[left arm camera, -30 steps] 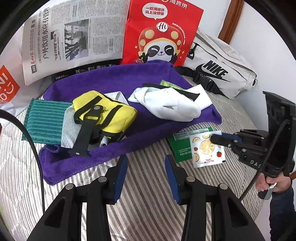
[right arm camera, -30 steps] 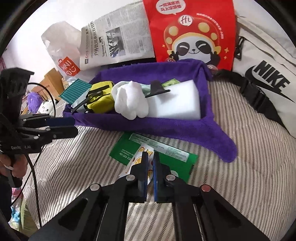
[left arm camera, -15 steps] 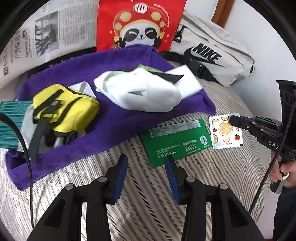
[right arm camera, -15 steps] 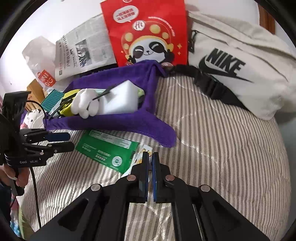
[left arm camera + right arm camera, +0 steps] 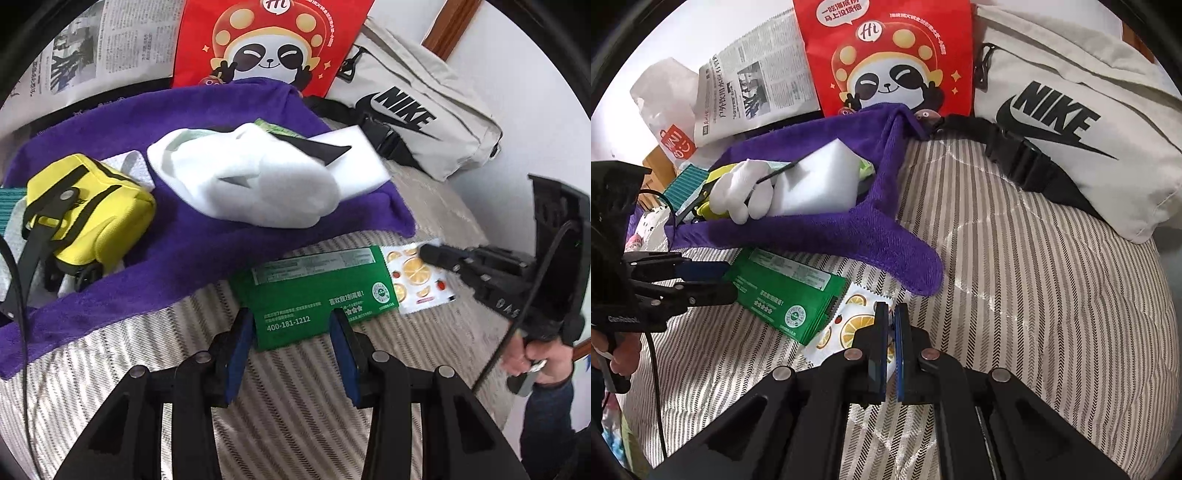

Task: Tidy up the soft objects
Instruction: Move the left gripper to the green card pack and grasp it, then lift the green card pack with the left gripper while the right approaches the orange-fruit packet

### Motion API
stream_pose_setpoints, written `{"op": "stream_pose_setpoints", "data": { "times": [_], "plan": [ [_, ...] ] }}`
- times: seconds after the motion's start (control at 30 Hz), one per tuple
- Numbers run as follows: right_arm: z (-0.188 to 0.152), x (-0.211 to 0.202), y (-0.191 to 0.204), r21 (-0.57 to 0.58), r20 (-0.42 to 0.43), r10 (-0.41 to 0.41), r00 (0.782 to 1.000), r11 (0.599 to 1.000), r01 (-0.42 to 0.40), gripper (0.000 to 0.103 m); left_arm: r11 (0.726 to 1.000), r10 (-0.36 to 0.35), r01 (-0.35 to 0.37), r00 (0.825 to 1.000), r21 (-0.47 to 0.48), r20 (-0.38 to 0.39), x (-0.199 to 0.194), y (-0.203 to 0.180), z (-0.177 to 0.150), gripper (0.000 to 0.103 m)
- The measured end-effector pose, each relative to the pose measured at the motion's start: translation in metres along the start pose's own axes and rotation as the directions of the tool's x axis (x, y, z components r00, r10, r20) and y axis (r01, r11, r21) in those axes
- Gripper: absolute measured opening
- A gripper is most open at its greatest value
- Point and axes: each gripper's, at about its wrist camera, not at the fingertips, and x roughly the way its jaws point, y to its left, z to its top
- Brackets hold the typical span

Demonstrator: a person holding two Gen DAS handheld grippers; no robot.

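A green packet [image 5: 314, 288] lies on the striped bedding, also in the right wrist view [image 5: 786, 291]. My left gripper [image 5: 291, 325] is open, its fingers at either side of the packet's near edge. A white wipe packet with lemon prints [image 5: 417, 277] lies beside it. My right gripper [image 5: 890, 325] is shut on that lemon packet [image 5: 849, 325]. A purple towel [image 5: 184, 236] holds a yellow pouch [image 5: 92, 210], white socks [image 5: 255, 181] and a white sponge [image 5: 812, 184].
A beige Nike waist bag [image 5: 1071, 110] lies at the right. A red panda paper bag [image 5: 886, 55] and a newspaper [image 5: 753, 81] stand behind the towel. A teal cloth [image 5: 681, 184] lies at the towel's left end.
My left gripper has moved right and forward up to the green packet. My right gripper has pulled the lemon packet off the green packet to its right side.
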Motion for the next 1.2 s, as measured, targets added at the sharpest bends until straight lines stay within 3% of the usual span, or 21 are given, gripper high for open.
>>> {"op": "stream_pose_setpoints", "data": {
  "times": [0.13, 0.2, 0.5, 0.63, 1.0, 1.2],
  "plan": [
    [-0.001, 0.002, -0.001, 0.005, -0.010, 0.014, 1.000, 1.000, -0.014, 0.003, 0.999, -0.024, 0.024, 1.000, -0.032, 0.008, 0.002, 0.005, 0.001, 0.040],
    [-0.001, 0.002, 0.000, 0.002, -0.012, 0.018, 1.000, 1.000, -0.018, 0.003, 0.999, 0.006, -0.007, 1.000, -0.048, -0.012, 0.002, 0.008, 0.000, 0.032],
    [0.001, 0.002, -0.003, 0.043, -0.001, 0.080, 0.997, 0.996, -0.080, 0.003, 0.998, 0.047, -0.047, 0.999, -0.044, -0.007, 0.007, 0.003, 0.003, 0.031],
    [0.001, -0.001, 0.000, 0.050, 0.005, 0.127, 0.992, 0.991, -0.127, 0.003, 0.998, 0.048, -0.048, 0.999, -0.041, -0.011, 0.010, 0.003, 0.004, 0.006],
    [-0.007, -0.004, -0.005, 0.096, 0.003, 0.172, 0.985, 0.981, -0.171, 0.003, 0.998, -0.022, 0.022, 1.000, -0.050, -0.001, -0.002, 0.004, -0.006, 0.006],
    [-0.004, -0.011, -0.007, 0.089, 0.017, 0.151, 0.988, 0.984, -0.152, 0.003, 0.999, 0.011, -0.011, 1.000, -0.043, 0.014, -0.013, 0.008, -0.007, 0.006]
  ]
}}
